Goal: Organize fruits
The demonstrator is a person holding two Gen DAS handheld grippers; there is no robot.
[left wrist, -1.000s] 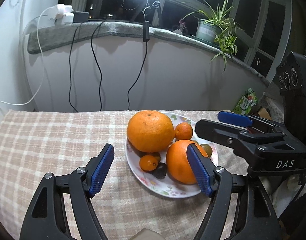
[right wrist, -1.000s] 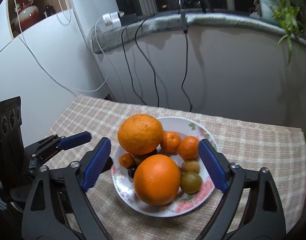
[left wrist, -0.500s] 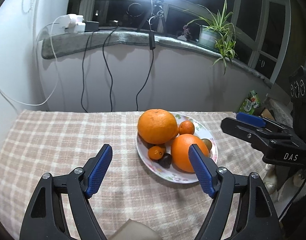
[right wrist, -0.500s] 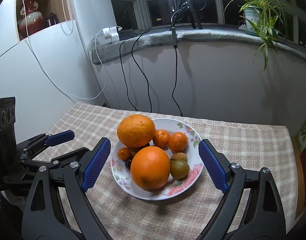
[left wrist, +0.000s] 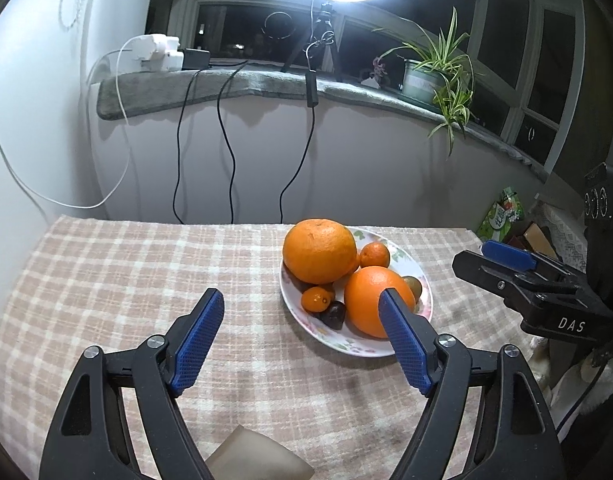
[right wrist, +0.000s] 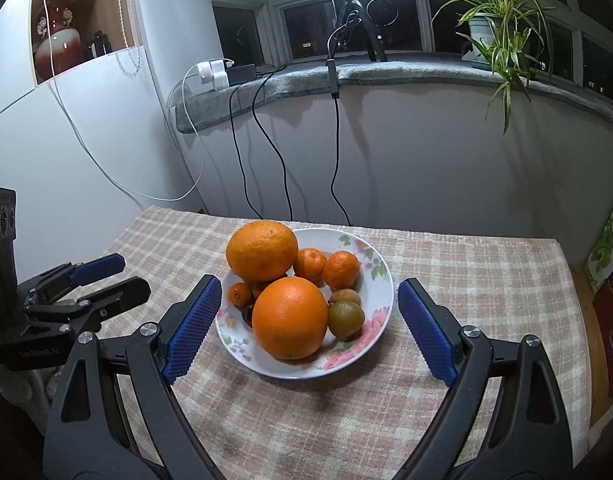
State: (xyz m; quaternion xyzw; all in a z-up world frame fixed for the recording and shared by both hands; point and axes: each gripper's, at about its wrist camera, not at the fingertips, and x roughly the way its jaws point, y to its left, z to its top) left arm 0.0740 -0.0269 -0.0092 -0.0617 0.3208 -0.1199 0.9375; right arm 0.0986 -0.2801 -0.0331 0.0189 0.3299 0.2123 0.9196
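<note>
Both grippers have backed away from plate (right wrist: pixel 380 276); left gripper (left wrist: pixel 300 336) jaws just widened, right gripper (right wrist: pixel 308 326) jaws apart, both empty, fruit piled on plate.

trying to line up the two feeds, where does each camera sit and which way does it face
Left wrist: on the left gripper, open, angled down at the flowered white plate of fruit ahead to its right; the right gripper shows at its right.
Right wrist: on the right gripper, open, facing the plate straight on; the left gripper shows at its left.
Shared: plate, checked beige tablecloth, spider plant in a pot.
</note>
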